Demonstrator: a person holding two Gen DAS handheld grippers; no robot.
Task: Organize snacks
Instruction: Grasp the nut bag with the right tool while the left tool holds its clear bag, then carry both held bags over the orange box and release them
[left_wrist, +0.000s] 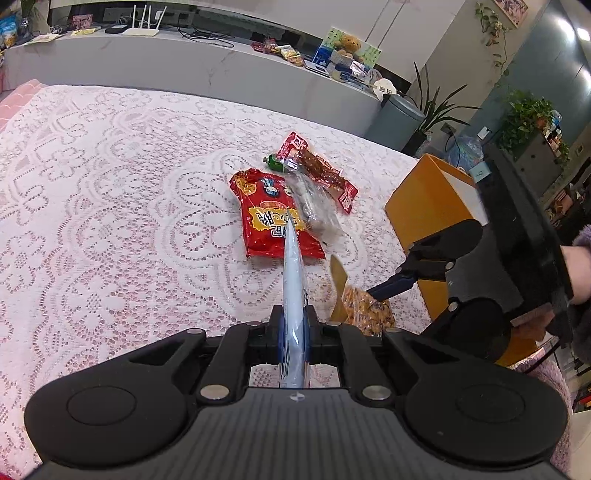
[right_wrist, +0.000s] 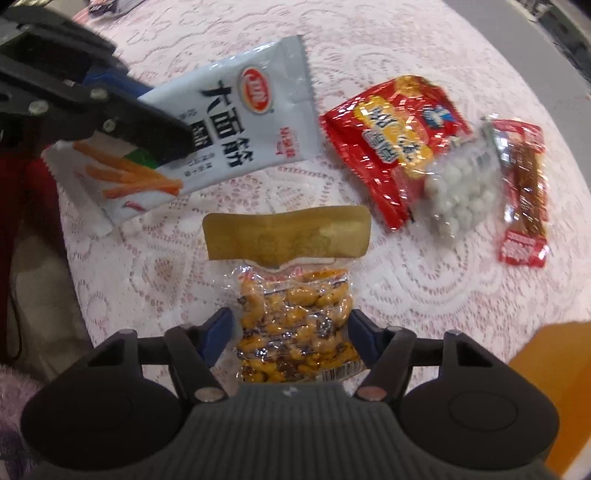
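Observation:
My left gripper (left_wrist: 294, 321) is shut on a white snack packet (left_wrist: 293, 273), held edge-on above the lace cloth; in the right wrist view the packet (right_wrist: 236, 122) shows black lettering and orange sticks. My right gripper (right_wrist: 291, 332) points down, open, straddling a clear packet of glazed peanuts (right_wrist: 295, 295) with a gold header, which lies flat on the cloth. A gap remains at the left pad. In the left wrist view the right gripper (left_wrist: 373, 295) hovers over the same peanut packet (left_wrist: 365, 314).
A red packet (right_wrist: 391, 147), a clear bag of white balls (right_wrist: 454, 192) and a red meat-strip packet (right_wrist: 524, 184) lie together beyond. A green candy (left_wrist: 273, 162) sits behind them. An orange box (left_wrist: 428, 199) stands at the table's right edge.

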